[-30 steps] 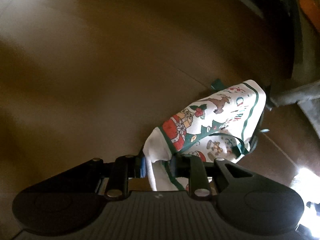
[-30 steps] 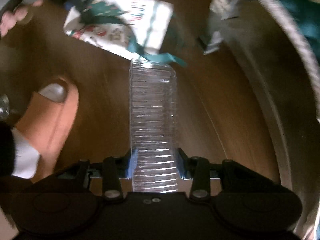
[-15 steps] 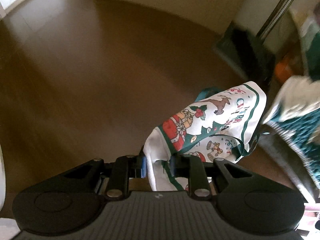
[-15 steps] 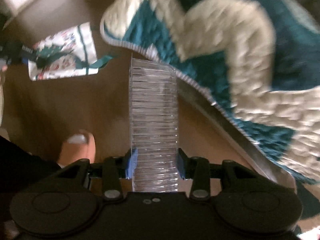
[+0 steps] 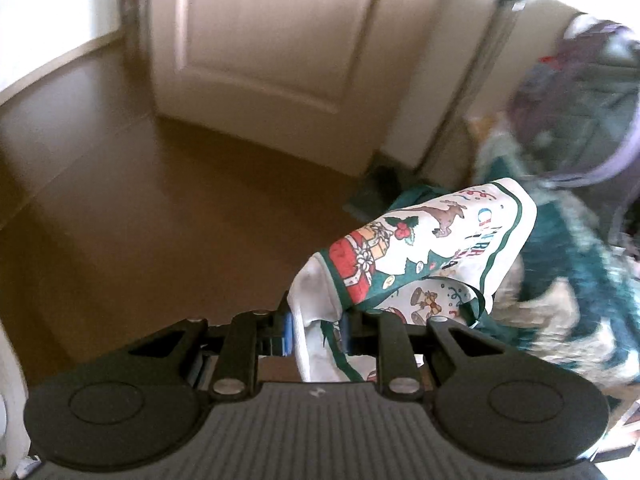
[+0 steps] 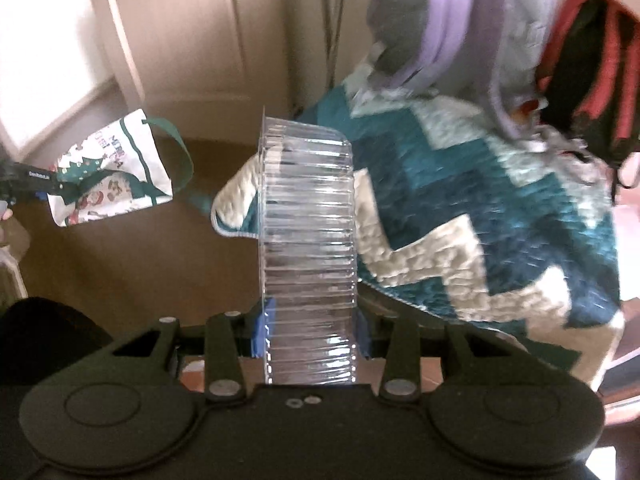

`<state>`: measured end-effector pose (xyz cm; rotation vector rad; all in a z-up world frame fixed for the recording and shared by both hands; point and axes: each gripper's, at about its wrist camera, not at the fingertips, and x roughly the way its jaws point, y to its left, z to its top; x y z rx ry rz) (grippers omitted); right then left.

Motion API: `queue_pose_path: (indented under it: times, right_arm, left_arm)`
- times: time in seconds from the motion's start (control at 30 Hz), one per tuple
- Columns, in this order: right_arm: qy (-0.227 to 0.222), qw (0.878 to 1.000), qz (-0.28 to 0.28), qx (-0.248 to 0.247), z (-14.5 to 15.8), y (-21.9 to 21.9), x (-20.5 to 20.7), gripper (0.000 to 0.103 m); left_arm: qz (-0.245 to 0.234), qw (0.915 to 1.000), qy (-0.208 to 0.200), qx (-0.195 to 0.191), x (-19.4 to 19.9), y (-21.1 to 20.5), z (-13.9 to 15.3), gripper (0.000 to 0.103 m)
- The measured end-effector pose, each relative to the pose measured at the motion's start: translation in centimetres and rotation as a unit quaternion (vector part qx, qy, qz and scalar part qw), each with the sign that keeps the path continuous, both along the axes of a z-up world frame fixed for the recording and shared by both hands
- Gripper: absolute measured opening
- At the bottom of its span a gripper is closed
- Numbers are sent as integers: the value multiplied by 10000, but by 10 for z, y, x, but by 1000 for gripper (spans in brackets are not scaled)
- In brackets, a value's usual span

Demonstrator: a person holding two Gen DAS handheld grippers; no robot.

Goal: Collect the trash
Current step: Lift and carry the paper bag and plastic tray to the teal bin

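Clear ribbed plastic fills the gap between the jaws of the right gripper (image 6: 310,330): a clamshell container (image 6: 308,240), pinched by its sides near one end, with the rest jutting forward and its rimmed far end free in the air. Held by the flanks like that, the light, springy shell cannot slide out sideways, and its open length points toward wherever it is to be dropped; the blue pads (image 6: 264,330) sit flat against its ribs at a middling spread, set by the container's width.

The left gripper (image 5: 316,334) has its jaws drawn narrow on the bunched white cloth of a Christmas-print bag (image 5: 432,248), green-trimmed with presents, holly and a reindeer. It grips only a fold at the edge, so the body of the bag hangs loose beyond the fingertips and a green ribbon handle (image 5: 476,304) loops beside it. That hold looks meant to carry the bag as the receptacle, though the mouth is not held open here. From the right wrist view the bag (image 6: 116,168) hangs well to the left of the container, apart from it, above the brown floor (image 5: 140,220).

Farther out, a teal and cream zigzag quilt (image 6: 500,216) drapes over furniture at the right, with a grey and lilac garment (image 6: 460,28) piled above it, and a pale panelled door (image 5: 272,32) stands behind. Judging by this, the container has been collected but is not yet in the bag; bringing the two hands together comes next.
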<state>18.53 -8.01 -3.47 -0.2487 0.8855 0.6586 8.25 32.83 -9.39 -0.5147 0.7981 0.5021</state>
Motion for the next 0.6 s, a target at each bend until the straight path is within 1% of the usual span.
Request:
queue_pose_path:
  times: [0.07,0.1,0.17,0.2,0.33,0.43,0.57,0.6]
  right_arm:
    - [-142,9997,-131,114,20,-19,-12,40]
    - [-225,9993,-231,179,29,-30,-17,40]
    - [-378,9979,-440,295,47,-51,-25,40]
    - [-458,9968,-546,360,57,-63,-30,40]
    - [-736,9919,-927,458,92,-108,-44,40]
    - [-1006,9863,-1229,454,121,-145,-54,40]
    - [-1396,9745,-1685,499,158,-200,-64,40]
    - [-1504,9708,-1805,487,168,-213,-66,40]
  left_arm:
    - [-253,9995,-155,70,0,-19,28,21]
    - [-370,9990,-225,103,6,-32,34,21]
    - [-641,9969,-417,176,10,-56,57,21]
    - [-810,9952,-521,197,14,-71,70,21]
    - [-1399,9861,-852,280,25,-130,106,21]
    - [-1830,9761,-1100,408,38,-174,140,21]
    - [-2370,9587,-1428,653,56,-241,188,21]
    - [-2517,9531,-1520,716,60,-260,203,21]
